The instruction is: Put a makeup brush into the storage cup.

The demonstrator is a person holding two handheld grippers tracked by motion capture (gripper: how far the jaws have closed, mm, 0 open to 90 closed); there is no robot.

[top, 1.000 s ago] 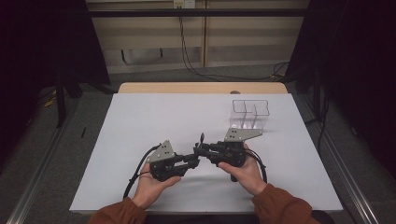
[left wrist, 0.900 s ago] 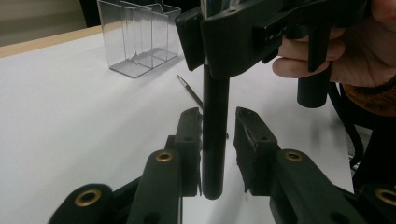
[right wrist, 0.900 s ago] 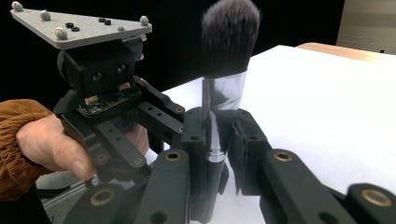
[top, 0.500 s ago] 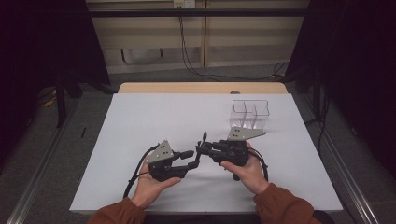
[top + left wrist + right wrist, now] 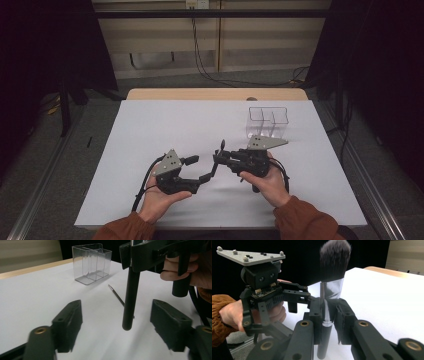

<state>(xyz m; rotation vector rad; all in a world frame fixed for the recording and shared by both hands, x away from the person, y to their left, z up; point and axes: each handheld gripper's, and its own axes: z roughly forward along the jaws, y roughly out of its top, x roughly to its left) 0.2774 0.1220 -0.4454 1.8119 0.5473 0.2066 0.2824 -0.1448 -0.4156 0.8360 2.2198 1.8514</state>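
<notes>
White-covered table [image 5: 150,125], grey floor [image 5: 60,165], dark room surround.

Rust-brown sleeves [image 5: 305,222]; each black claw [image 5: 200,169] carries a grey three-cornered plate, brass-ringed screw holes and a black cable.

The brush's black handle [image 5: 130,295] hung between the left gripper [image 5: 125,327]'s parted jaws, touching neither. Beyond that gripper white table [image 5: 165,125] lay open; the clear organiser [image 5: 268,121] stood behind the right gripper [image 5: 216,159]

Right gripper [image 5: 218,161] clamping what looks like a brush [image 5: 218,159]
</notes>
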